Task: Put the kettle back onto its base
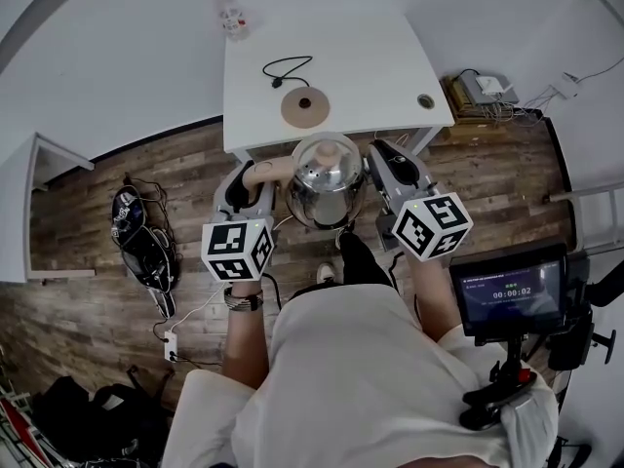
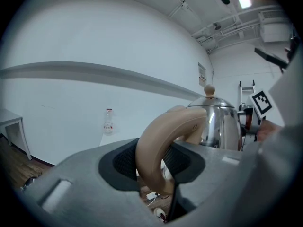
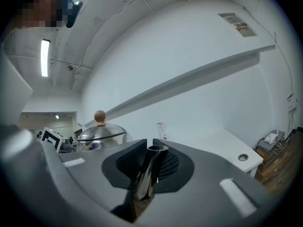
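Kettle: a round-bodied polished steel kettle [image 1: 327,178] is held off the near edge of the white bench [image 1: 370,57], over the wood-plank floor [image 1: 117,164], between the two hand-held grippers.
Finish: the mirror-bright body [image 2: 218,124] reflects the room. Its domed steel lid [image 3: 102,134] is topped by a small round tan knob [image 3: 99,117].
Handle: a thick, curved beige handle [image 2: 161,145] arches out from the kettle's side towards the person's left.
Spout: a narrow dark metal spout [image 3: 149,169] rises on the opposite side, its mouth open at the top.
Left hand-held gripper: the left hand-held gripper [image 1: 255,178] pinches the beige handle, with a ribbed black pad against each side [image 2: 158,157].
Right hand-held gripper: the right hand-held gripper [image 1: 380,169] is closed round the spout, which stands upright between its black pads [image 3: 147,162].
Base: a flat round tan base [image 1: 305,107] lies on the bench near the front edge, apart from the kettle, and nothing sits on it.
Cord: a black cord [image 1: 288,69] loops on the bench just behind the base.
Also on the bench: a small clear bottle [image 1: 230,13] stands at the far left corner.
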Action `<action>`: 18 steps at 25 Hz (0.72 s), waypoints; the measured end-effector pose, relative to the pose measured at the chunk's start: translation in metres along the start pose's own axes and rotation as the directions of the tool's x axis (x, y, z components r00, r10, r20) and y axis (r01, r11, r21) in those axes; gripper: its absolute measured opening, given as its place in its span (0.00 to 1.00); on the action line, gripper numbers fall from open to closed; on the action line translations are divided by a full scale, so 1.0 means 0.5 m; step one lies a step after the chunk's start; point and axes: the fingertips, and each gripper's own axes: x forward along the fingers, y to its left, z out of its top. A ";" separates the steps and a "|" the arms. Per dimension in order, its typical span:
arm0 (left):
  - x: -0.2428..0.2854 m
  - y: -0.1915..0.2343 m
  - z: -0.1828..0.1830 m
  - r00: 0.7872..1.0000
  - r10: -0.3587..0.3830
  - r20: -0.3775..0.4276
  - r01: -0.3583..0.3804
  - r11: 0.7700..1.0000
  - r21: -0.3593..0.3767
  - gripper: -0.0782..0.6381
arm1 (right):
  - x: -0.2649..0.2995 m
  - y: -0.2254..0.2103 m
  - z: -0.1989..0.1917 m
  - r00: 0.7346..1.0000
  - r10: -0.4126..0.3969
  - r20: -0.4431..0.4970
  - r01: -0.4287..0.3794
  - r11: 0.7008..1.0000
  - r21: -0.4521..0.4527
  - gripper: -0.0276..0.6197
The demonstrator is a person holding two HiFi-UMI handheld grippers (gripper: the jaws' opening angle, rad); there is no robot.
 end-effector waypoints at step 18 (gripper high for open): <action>0.250 0.131 0.021 0.998 0.046 -0.044 -0.048 0.998 -0.040 0.31 | 0.272 -0.144 0.014 0.998 0.018 -0.056 -0.016 1.000 0.023 0.09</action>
